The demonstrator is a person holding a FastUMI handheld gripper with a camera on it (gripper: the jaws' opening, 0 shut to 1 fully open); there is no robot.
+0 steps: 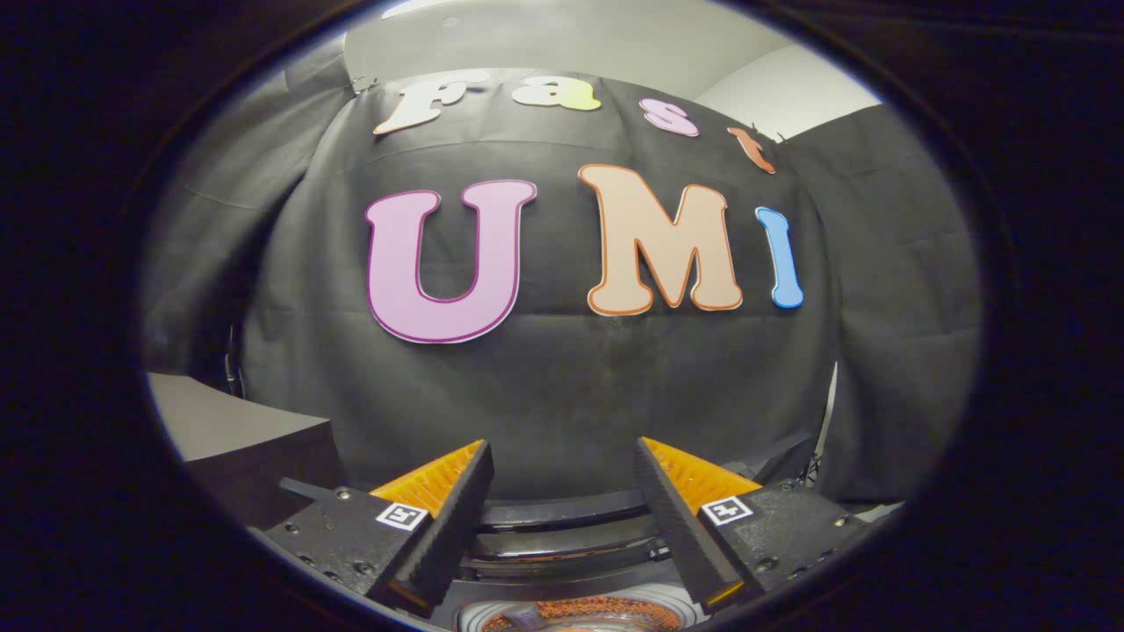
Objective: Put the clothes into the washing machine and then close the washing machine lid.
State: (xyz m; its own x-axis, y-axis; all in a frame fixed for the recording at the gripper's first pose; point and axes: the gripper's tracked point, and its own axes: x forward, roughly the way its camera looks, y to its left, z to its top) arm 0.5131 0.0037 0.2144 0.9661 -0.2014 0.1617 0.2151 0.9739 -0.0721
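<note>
Fingers [452,518] of the gripper [562,465] stand spread apart with nothing between them. Below and between them lies the washer rim [562,527], dark curved bands, and nearer still an orange speckled item [597,610] (possibly the clothes; cannot tell). Beyond the fingertips hangs the black cloth wall [562,386]. A grey box [237,430] sits beside the left finger.
</note>
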